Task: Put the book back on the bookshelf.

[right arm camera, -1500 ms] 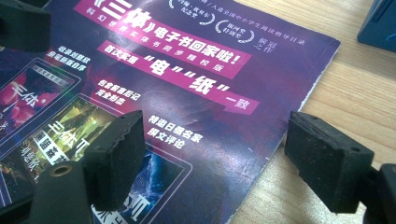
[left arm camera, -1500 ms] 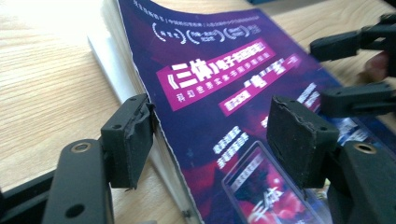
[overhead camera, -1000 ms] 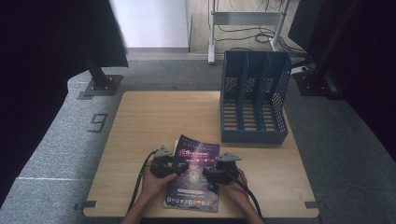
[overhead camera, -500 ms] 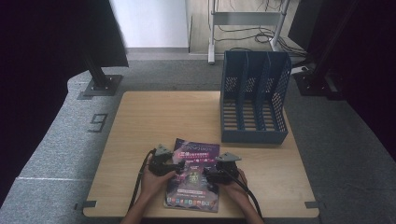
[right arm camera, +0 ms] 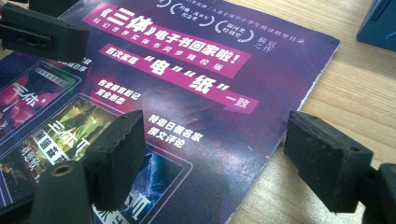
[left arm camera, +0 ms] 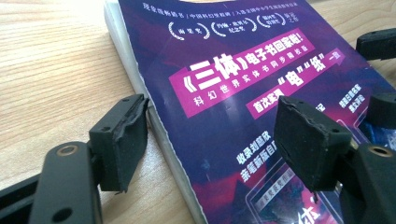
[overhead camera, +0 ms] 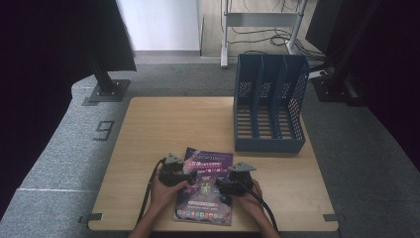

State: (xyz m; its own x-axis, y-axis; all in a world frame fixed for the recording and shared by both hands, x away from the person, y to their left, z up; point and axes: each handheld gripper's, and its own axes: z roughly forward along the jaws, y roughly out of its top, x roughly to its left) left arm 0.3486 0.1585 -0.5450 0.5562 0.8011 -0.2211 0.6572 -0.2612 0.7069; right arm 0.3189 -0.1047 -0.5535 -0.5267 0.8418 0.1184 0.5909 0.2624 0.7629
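Book (overhead camera: 205, 186): purple cover, flat on the table (overhead camera: 188, 124), near its front edge, well apart from the blue file rack (overhead camera: 267, 111) at the back right.
Left gripper (left arm camera: 210, 140): jaws wide, having just been opening, astride the book's left edge; pads apparently clear of it.
Right gripper (right arm camera: 224, 158): jaws wide, astride the book's right edge, not pressing.
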